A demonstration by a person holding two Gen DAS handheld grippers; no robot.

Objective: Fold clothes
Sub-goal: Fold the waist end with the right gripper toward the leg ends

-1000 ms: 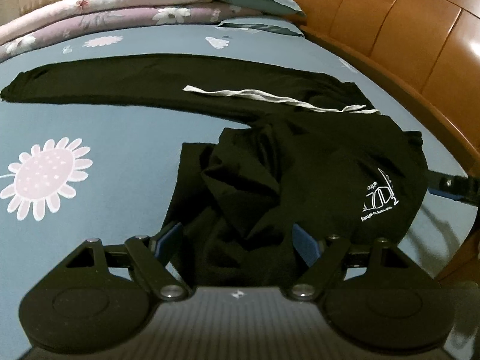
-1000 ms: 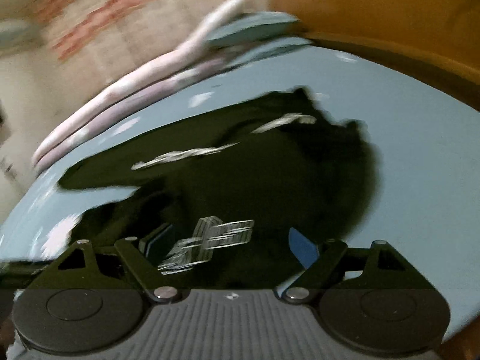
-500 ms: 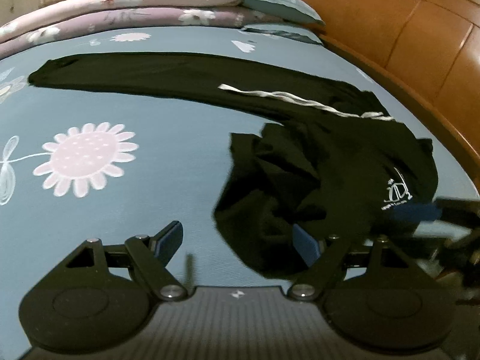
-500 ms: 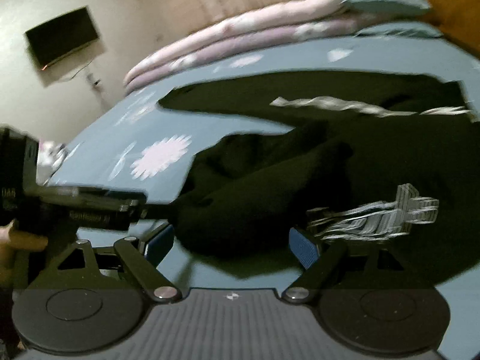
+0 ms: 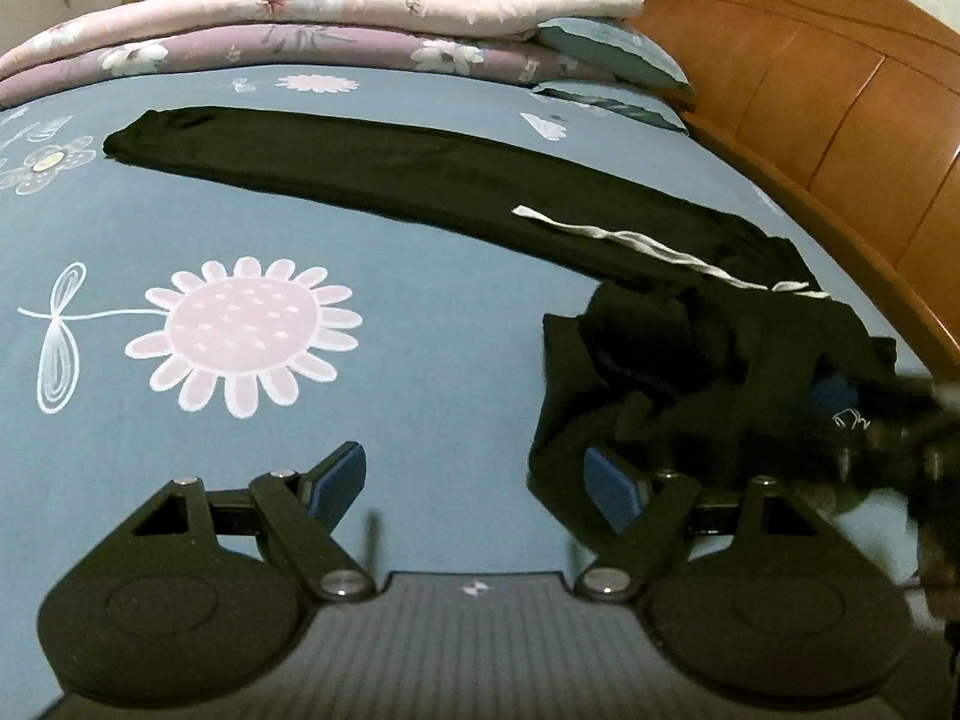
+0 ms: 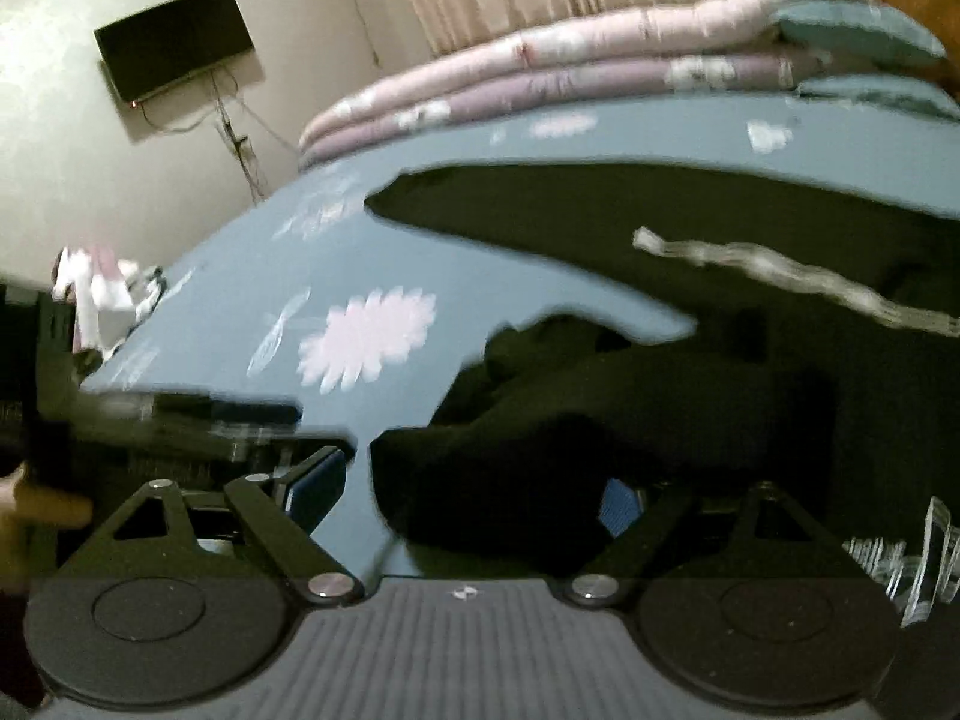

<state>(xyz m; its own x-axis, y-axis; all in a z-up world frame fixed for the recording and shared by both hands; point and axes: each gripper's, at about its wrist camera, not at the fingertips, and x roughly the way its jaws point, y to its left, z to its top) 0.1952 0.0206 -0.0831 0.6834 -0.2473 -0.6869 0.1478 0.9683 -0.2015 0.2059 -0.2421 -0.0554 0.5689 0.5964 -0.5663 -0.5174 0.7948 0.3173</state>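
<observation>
Gaping wide and empty, the left gripper (image 5: 474,480) and right gripper (image 6: 465,495) hover over the bed (image 5: 300,420). Grabbing the black trousers' (image 5: 690,372) crumpled heap at three o'clock risks pinching several layers at once, locking the wrinkles into the fold.

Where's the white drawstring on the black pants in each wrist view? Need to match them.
Left wrist: the white drawstring lies right of centre, running down to the right across the black pants.
Right wrist: the drawstring is at the right, blurred, running to the right edge.
Shared landmark: the big pink flower print on the blue bedsheet, left of the pants.
</observation>
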